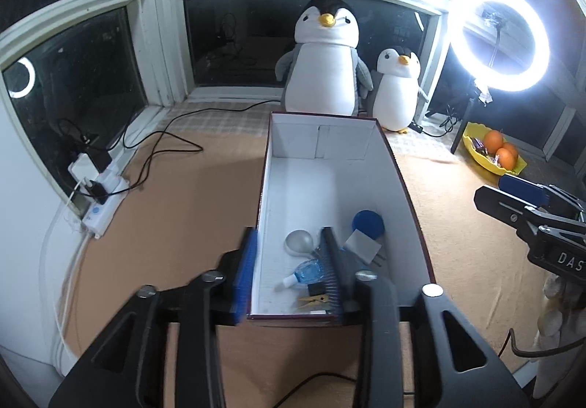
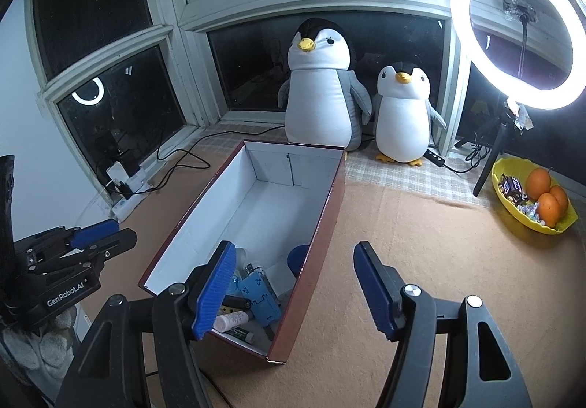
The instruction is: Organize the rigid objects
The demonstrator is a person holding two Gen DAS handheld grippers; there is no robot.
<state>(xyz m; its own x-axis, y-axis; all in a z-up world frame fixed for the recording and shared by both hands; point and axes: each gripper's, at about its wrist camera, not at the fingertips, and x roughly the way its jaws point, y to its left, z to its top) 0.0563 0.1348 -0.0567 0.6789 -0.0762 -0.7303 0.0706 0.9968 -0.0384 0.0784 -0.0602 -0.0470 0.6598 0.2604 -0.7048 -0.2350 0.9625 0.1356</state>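
A long box [image 1: 406, 188] with dark red sides and a white inside stands on the tan mat. Its near end holds small rigid items: a clear bulb [image 1: 299, 241], a blue round lid [image 1: 367, 223], a white plug [image 1: 362, 245], a small blue bottle [image 1: 307, 271], a yellow clothespin [image 1: 313, 301]. The right wrist view shows the box [image 2: 322, 221] with a blue part [image 2: 258, 294], a black cylinder [image 2: 236, 303] and a white tube [image 2: 230, 321]. My left gripper [image 1: 289, 276] is open and empty over the box's near left corner. My right gripper [image 2: 293, 289] is open and empty, astride the box's near right wall.
Two plush penguins [image 1: 324, 60] stand behind the box by the window. A lit ring light [image 1: 500, 38] on a tripod and a yellow bowl of oranges and candy [image 1: 492, 151] are at the right. A power strip with cables [image 1: 99, 195] lies at the left edge.
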